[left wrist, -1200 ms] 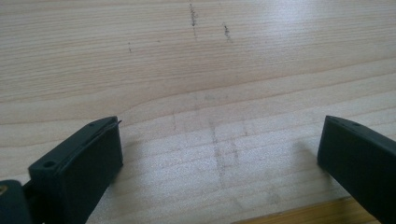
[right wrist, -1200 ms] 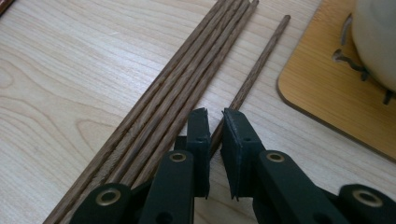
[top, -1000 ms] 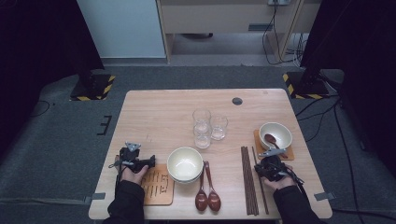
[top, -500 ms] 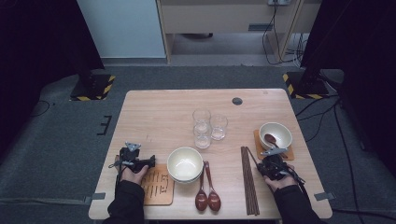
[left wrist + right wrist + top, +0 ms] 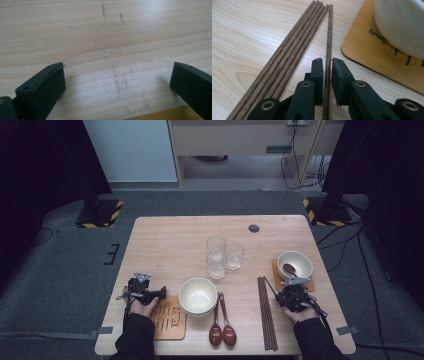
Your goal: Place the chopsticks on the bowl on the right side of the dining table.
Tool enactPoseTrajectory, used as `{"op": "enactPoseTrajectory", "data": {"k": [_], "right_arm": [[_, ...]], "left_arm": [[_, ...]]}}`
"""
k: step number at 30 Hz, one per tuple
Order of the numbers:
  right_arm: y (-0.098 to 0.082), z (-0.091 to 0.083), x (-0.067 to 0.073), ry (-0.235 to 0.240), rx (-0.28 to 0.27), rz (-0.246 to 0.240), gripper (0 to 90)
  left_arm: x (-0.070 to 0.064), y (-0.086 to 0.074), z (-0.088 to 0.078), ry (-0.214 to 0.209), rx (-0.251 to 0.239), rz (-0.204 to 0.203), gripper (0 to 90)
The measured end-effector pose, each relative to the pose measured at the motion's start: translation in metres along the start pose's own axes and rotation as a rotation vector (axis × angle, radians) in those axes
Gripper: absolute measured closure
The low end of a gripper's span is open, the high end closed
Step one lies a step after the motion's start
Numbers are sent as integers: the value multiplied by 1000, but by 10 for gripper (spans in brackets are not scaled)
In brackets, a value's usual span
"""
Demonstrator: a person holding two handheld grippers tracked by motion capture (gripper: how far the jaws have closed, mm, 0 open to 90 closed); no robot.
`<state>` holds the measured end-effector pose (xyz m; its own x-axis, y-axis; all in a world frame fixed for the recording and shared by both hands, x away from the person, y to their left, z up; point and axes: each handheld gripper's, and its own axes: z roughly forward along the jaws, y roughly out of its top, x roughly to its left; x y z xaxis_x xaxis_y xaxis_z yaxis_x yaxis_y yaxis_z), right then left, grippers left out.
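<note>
My right gripper [image 5: 327, 61] lies low over the table near the front right, also seen from above [image 5: 281, 293]. A single dark wooden chopstick [image 5: 329, 37] lies on the table between its jaws, apart from the bundle of several chopsticks [image 5: 294, 47] to its left. The jaws have just been opening; a thin gap shows beside the stick, so the pads do not press it. My left gripper [image 5: 117, 75] stands wide open over bare tabletop at the front left [image 5: 146, 289], with nothing between its jaws.
A cream bowl [image 5: 295, 262] with a brown spoon inside sits on a wooden coaster [image 5: 372, 57] right of the chopsticks. Stacked cream bowls [image 5: 198, 295], two brown spoons [image 5: 222, 330], a second coaster [image 5: 170, 322] and glasses [image 5: 216, 257] stand mid-table.
</note>
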<state>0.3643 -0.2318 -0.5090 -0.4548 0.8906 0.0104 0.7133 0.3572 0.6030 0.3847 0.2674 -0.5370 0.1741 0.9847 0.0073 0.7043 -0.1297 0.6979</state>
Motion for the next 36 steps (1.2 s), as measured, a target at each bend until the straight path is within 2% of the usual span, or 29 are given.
{"op": "enactPoseTrajectory", "data": {"k": [6,14,24,31,36], "right_arm": [[-4,-12,-2,25,-42,10,749],[-12,-25,-4,23,-62,21,738],[-22,-25,-6,31,-34,41,756],[-26,-21,-5,36,10,27,770],[-27,-20,-6,32,18,28,790]], "left_arm": [[0,0,0,0,0,0,0],[0,0,0,0,0,0,0],[0,0,0,0,0,0,0],[0,0,0,0,0,0,0],[0,0,0,0,0,0,0]]}}
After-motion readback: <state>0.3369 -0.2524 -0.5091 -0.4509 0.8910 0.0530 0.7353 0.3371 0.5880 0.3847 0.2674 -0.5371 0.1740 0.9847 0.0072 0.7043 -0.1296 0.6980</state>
